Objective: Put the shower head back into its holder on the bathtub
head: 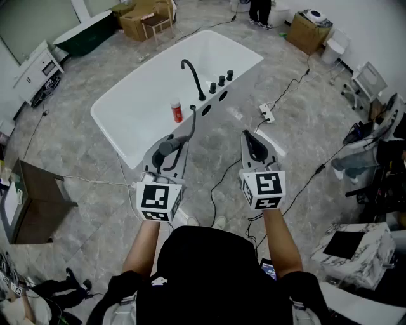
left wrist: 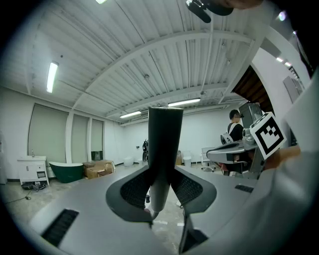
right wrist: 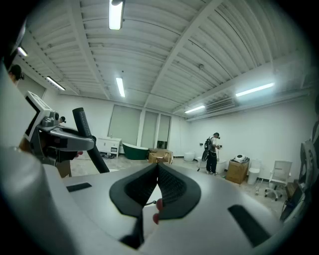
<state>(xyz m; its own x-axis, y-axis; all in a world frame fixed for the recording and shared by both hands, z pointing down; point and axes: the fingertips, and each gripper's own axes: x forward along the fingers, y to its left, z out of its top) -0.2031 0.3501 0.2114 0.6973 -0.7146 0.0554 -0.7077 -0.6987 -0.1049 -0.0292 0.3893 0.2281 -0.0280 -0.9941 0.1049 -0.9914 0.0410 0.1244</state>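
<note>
The white bathtub (head: 120,130) lies ahead on the floor, with a black curved faucet (head: 192,76) and black knobs (head: 221,80) on its right rim. A red bottle (head: 177,112) stands on that rim nearer me. My left gripper (head: 169,143) is shut on the dark grey shower head handle (head: 170,147), short of the tub's near end. The handle (left wrist: 163,149) stands upright between the left gripper's pads (left wrist: 135,189), its hose (head: 190,127) curving up toward the rim. My right gripper (head: 249,136) is shut on nothing, level beside the left; its tips (right wrist: 158,172) meet.
A white power strip (head: 266,114) and black cables lie on the floor right of the tub. Cardboard boxes (head: 136,19), a green tub (head: 85,32) and a white cabinet (head: 38,70) stand at the back left. A person (head: 260,13) stands far back. A brown cabinet (head: 38,203) is at my left.
</note>
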